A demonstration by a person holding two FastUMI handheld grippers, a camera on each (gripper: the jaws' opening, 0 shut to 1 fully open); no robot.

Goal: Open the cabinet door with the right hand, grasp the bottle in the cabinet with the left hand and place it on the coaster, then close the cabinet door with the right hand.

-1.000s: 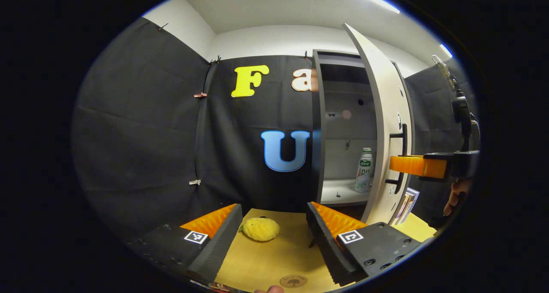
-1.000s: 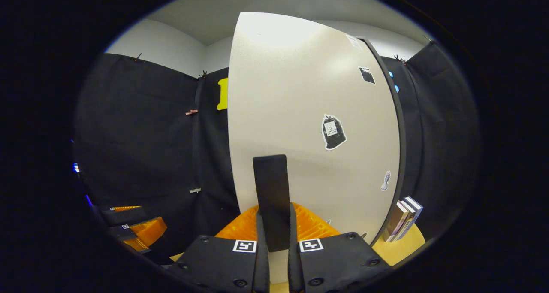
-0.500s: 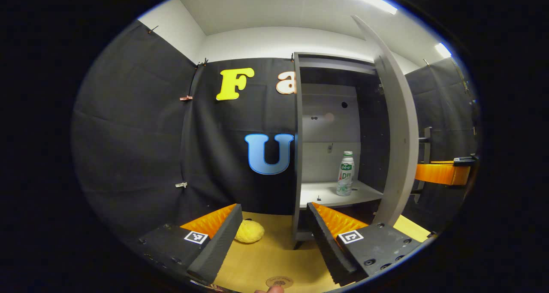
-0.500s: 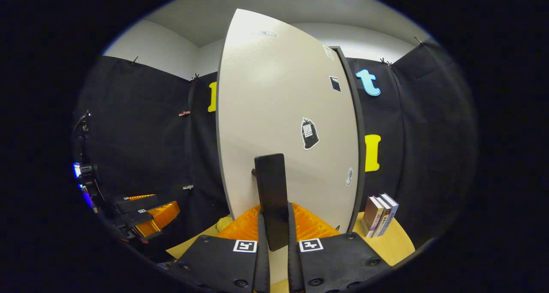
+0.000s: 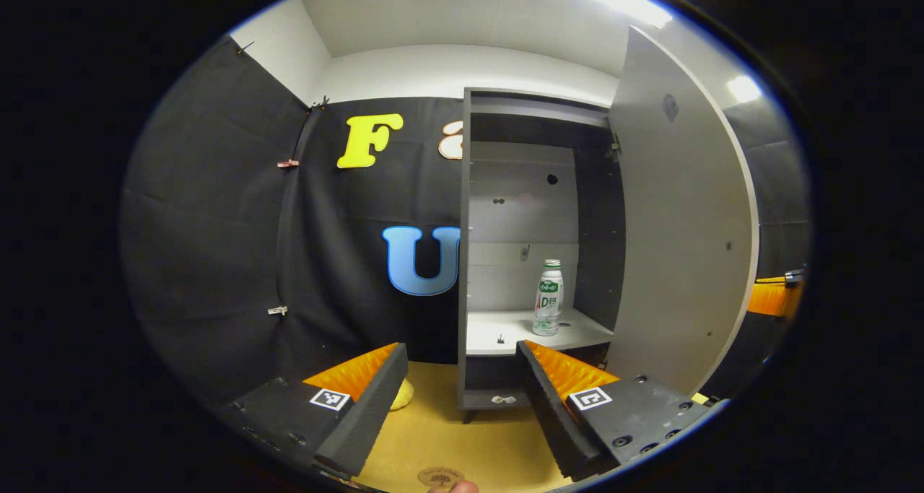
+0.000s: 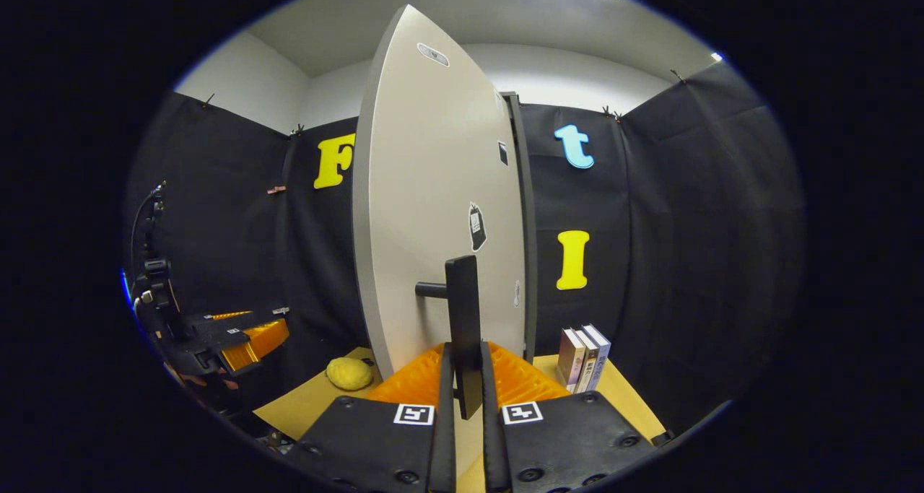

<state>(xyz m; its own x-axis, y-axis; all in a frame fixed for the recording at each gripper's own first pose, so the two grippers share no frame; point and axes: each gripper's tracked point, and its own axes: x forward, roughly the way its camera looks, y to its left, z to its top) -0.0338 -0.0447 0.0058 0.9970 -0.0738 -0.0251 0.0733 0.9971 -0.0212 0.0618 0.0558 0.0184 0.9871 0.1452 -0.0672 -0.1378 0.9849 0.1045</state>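
The grey cabinet (image 5: 480, 190) stands open. Its door (image 5: 678, 233) is swung out to the right. A white bottle (image 5: 548, 297) with a green label stands upright on the inner shelf. My left gripper (image 5: 458, 399) is open, low in front of the cabinet and apart from the bottle. A round brown coaster (image 5: 440, 476) lies on the table at the bottom edge. In the right gripper view, my right gripper (image 6: 463, 399) is shut on the door's black handle (image 6: 463, 312), with the door (image 6: 433, 211) seen nearly edge-on. The left gripper (image 6: 242, 334) shows at far left.
A yellow lemon-like object (image 6: 349, 372) lies on the wooden table (image 5: 440, 435), left of the cabinet. A few books (image 6: 585, 356) stand to the right of the cabinet, behind the door. Black cloth walls close the booth on all sides.
The door has swung wide open with my right gripper on its handle. The bottle and shelf have come fully into sight, and my left gripper now faces the cabinet more squarely.
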